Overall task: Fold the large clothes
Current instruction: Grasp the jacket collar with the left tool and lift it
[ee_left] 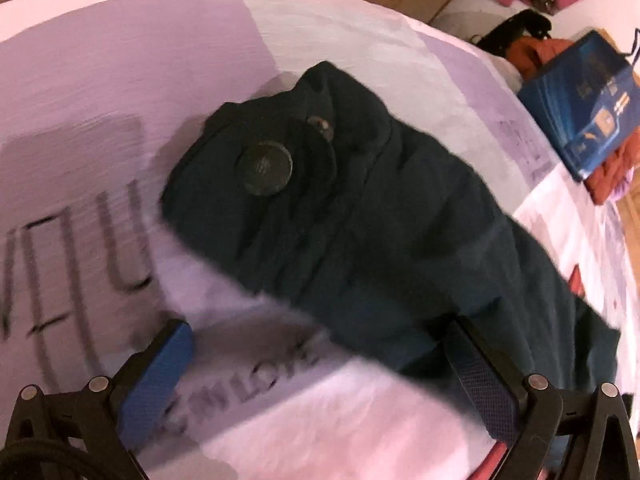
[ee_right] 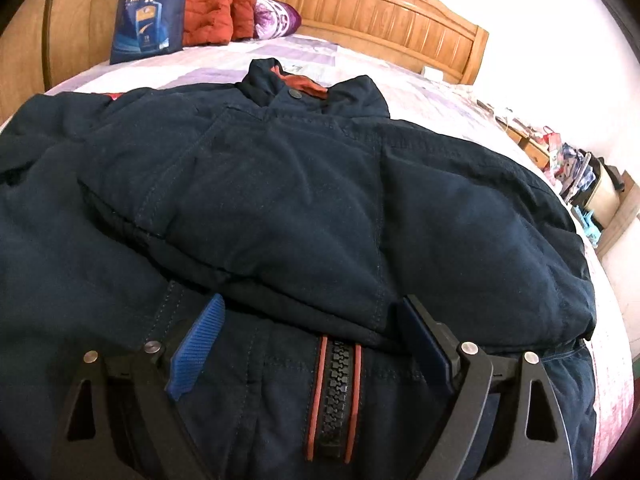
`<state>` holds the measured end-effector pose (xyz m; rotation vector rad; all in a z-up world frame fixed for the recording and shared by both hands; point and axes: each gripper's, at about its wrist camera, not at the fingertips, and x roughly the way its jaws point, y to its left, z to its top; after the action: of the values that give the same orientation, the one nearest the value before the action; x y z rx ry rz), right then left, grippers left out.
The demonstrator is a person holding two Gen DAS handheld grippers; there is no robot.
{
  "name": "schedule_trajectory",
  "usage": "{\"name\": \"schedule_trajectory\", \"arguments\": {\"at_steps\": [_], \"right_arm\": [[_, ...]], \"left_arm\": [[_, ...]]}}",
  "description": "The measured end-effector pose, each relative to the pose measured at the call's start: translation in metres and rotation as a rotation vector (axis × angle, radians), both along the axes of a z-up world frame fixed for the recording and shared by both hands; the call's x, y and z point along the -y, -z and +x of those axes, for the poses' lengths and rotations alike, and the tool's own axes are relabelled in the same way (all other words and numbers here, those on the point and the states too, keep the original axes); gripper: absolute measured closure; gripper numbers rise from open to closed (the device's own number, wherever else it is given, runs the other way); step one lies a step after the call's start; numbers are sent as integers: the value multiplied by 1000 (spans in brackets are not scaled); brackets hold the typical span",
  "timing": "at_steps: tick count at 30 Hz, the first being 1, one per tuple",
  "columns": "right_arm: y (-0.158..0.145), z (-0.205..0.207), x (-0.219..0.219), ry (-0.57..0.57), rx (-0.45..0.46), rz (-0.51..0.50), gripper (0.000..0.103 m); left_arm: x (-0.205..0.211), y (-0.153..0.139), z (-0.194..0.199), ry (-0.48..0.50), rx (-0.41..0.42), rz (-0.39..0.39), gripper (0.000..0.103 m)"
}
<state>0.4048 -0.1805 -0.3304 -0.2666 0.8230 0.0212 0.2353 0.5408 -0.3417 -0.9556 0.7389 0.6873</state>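
A large dark navy jacket (ee_right: 280, 184) lies spread on the bed, collar with orange lining at the far end, black zipper with orange trim (ee_right: 336, 396) near me. My right gripper (ee_right: 312, 320) is open, hovering low over the jacket's front near the zipper. In the left wrist view a sleeve of the jacket (ee_left: 340, 208) with round dark buttons lies across the sheet. My left gripper (ee_left: 320, 344) is open, its right finger at the sleeve's near edge, nothing held. This view is blurred.
The bed has a lilac and white printed sheet (ee_left: 100, 100) and a wooden headboard (ee_right: 380, 12). A blue bag (ee_right: 148, 16), an orange-red quilted garment (ee_right: 216, 12) and a purple pillow (ee_right: 276, 16) sit near the headboard. Clutter lies beside the bed (ee_right: 576, 172).
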Motion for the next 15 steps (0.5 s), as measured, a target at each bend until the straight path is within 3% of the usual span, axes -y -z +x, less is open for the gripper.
{"name": "schedule_trajectory", "arguments": {"at_steps": [3, 4, 5, 6, 8, 11, 15], "right_arm": [[0, -1, 0, 1, 1, -4, 12], [0, 0, 0, 1, 2, -6, 12], [0, 0, 0, 1, 2, -6, 12], [0, 0, 0, 1, 1, -5, 12], [0, 0, 0, 2, 1, -4, 12], [0, 0, 0, 2, 1, -4, 12], [0, 0, 0, 2, 1, -2, 11]], "left_arm": [[-10, 2, 10, -2, 61, -22, 1], [-12, 2, 13, -1, 84, -31, 11], [-16, 3, 16, 0, 115, -46, 28], [-17, 2, 18, -14, 122, -56, 37], [-19, 1, 21, -23, 170, -90, 68], [-12, -15, 32, 24, 153, -30, 83], [-1, -48, 31, 61, 163, 61, 87]]}}
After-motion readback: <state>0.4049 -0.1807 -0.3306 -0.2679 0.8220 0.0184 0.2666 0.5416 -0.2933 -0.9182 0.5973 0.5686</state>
